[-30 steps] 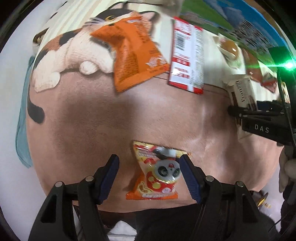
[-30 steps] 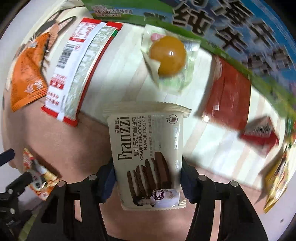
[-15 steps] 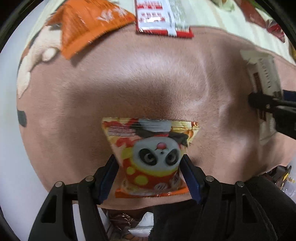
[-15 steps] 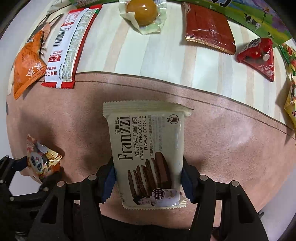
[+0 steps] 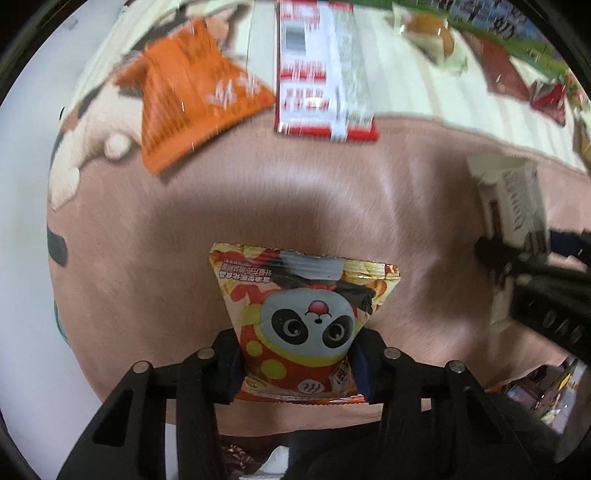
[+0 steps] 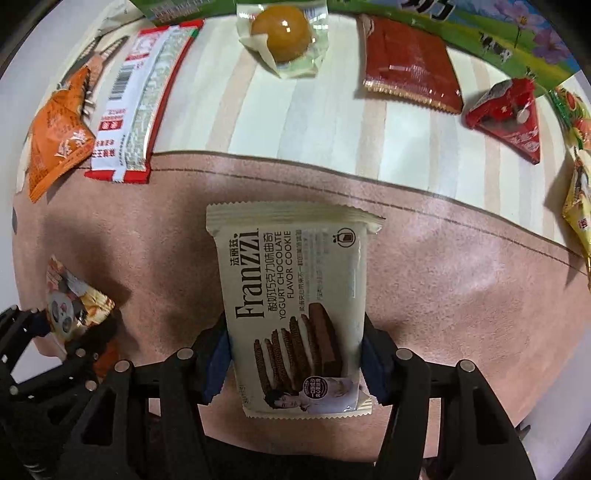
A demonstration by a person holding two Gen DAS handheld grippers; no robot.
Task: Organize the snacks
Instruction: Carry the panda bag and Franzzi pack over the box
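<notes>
The cream Franzzi yogurt-chocolate cookie pack (image 6: 295,314) sat low in the frame's centre, clamped at its sides by the right tongs (image 6: 295,362). The red-and-yellow panda snack pouch (image 5: 303,325) was likewise pinched in the left tongs (image 5: 295,363), low centre. Both hung above the pink mat (image 6: 443,277). Along the top, an orange foil packet (image 6: 55,144), a red-and-white wrapper (image 6: 144,107), a clear-wrapped yellow pastry (image 6: 282,35) and a dark red sachet (image 6: 410,70) lay unsorted, so most of the work seemed left.

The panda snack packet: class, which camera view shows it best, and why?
The left wrist view. There the panda snack packet fills the centre, face-on and sharp, clamped by the left gripper. The right wrist view shows it only small at the left edge, at an angle, partly hidden by that gripper.
</notes>
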